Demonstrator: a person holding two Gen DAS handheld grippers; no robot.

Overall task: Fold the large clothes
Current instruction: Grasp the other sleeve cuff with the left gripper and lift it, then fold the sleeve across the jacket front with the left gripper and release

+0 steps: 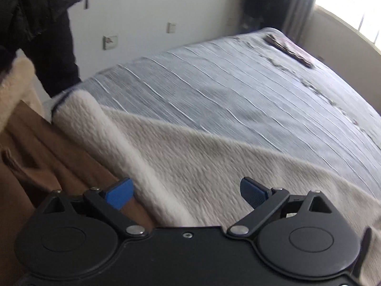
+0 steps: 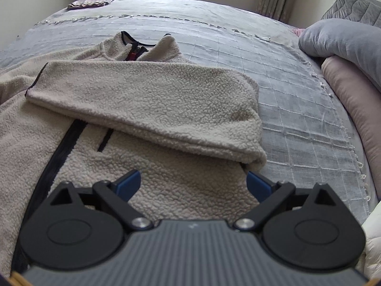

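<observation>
Bed: my grey bedspread (image 2: 238,54) with thin white stitched lines covers the whole bed and carries everything here.
Fleece: the cream fleece (image 2: 147,100) lies on the bed's near side, collar (image 2: 133,45) away from me, dark zip (image 2: 57,157) running down the front.
Sleeve: one sleeve (image 2: 133,95) is laid across the chest, its dark-edged cuff toward the left, its fold bunched at the right edge of the body.
Left view of fleece: the fleece (image 1: 190,157) shows as a blurred cream band slanting across the near bed, with a rolled edge at its left.
Pillows: a grey pillow (image 2: 343,38) sits on a pink one (image 2: 352,95) at the right edge of the bed, well apart from the fleece.
Far corner: a small patterned cloth (image 2: 90,1) lies flat at the bed's far left corner.
Beside the bed: a brown surface (image 1: 47,147) sits just left of the fleece in the left view; dark clothing (image 1: 42,23) hangs or stands by the wall above it, I cannot tell which.
In the way: only the folded sleeve lies ahead of my right tool.
Right tool: my right tool (image 2: 193,184) is spread wide with nothing between its blue pads (image 2: 128,184), over the fleece's lower front near its right edge; touching or not, I cannot tell.
Left tool: my left tool (image 1: 187,193) is also spread wide and holds nothing, over the fleece's rolled edge beside the brown surface.
</observation>
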